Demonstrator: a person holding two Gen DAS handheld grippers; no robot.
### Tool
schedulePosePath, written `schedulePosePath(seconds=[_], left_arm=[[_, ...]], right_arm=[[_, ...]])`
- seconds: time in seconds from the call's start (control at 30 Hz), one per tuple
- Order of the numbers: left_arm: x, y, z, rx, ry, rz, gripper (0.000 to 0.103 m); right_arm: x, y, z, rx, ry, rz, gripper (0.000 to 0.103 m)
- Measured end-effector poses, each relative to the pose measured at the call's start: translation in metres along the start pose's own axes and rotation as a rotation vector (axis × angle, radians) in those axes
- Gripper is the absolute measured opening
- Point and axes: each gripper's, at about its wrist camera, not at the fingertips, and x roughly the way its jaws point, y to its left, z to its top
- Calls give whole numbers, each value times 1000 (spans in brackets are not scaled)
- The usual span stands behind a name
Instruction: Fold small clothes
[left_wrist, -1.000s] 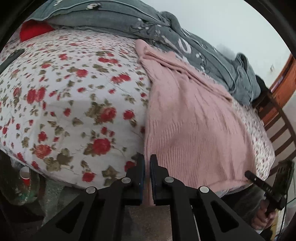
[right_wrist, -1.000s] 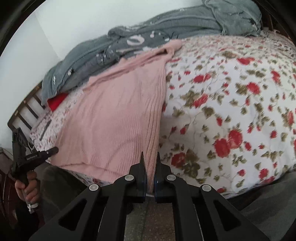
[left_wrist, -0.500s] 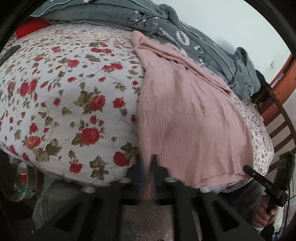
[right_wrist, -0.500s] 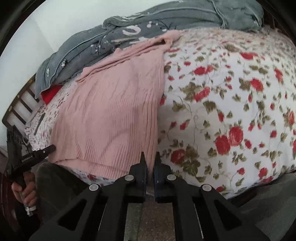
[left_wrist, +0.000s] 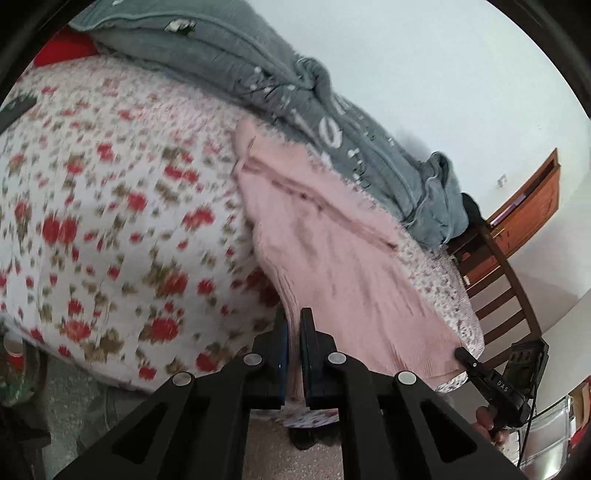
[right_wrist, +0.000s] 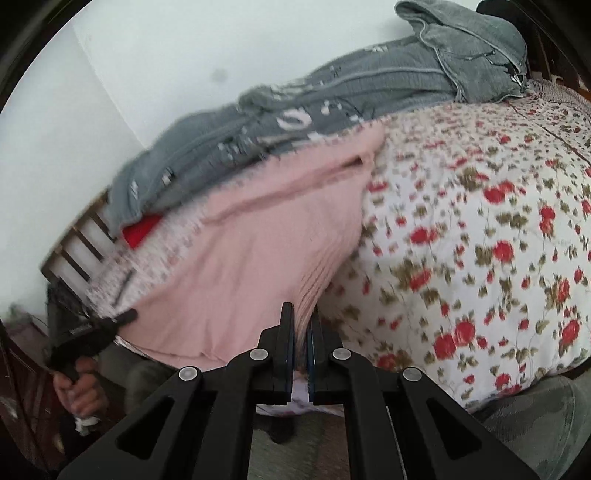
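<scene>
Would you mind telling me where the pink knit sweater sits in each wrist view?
Left wrist: pink sweater runs centre to lower right, its hem pinched in the left gripper.
Right wrist: centre-left, hem in the right gripper.
Shared landmark: the grey garment above it.

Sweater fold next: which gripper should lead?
Toss-up; lean left. Left gripper and right gripper are each shut on a near hem corner of the pink sweater, so both should lift together.

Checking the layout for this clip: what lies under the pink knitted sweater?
The pink knitted sweater lies on the rose-printed white quilt, its far edge against the grey garment. Both grippers pinch its near hem. Anything beneath it is covered.
</scene>
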Motion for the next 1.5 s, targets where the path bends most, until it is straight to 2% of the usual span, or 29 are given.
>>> schedulePosePath(seconds=[0.17,0.3,0.57,0.7,0.87,1.07,1.2,1.3,1.4,1.43,1.47,1.5], left_arm=[[-10,-24,27,37,-50,-20,7],[-11,-39,60,46,-71,-17,7],[10,-53,117,59,-118,40,7],[32,-52,146,42,-120,57,7],[72,-44,178,16,-112,76,7],[130,-26,213,-29,-77,108,7],[173,-10,233,-55,-34,131,7],[208,1,247,-82,15,139,7],[236,9,260,-86,79,143,8],[240,10,263,-78,92,141,13],[242,10,265,-66,90,151,27],[241,10,266,-48,70,177,34]], right_arm=[[-13,3,29,59,-61,96,5],[-15,10,59,50,-100,143,5],[1,12,126,29,-163,137,5],[22,-1,149,57,-187,125,5],[57,-12,179,85,-172,112,5],[106,-18,215,72,-159,71,5],[148,-30,235,93,-117,30,5],[190,-40,248,98,-51,-89,6],[234,-53,258,112,31,-139,10],[244,-58,262,117,52,-150,11],[251,-63,266,127,61,-168,17],[254,-68,269,138,58,-188,29]])
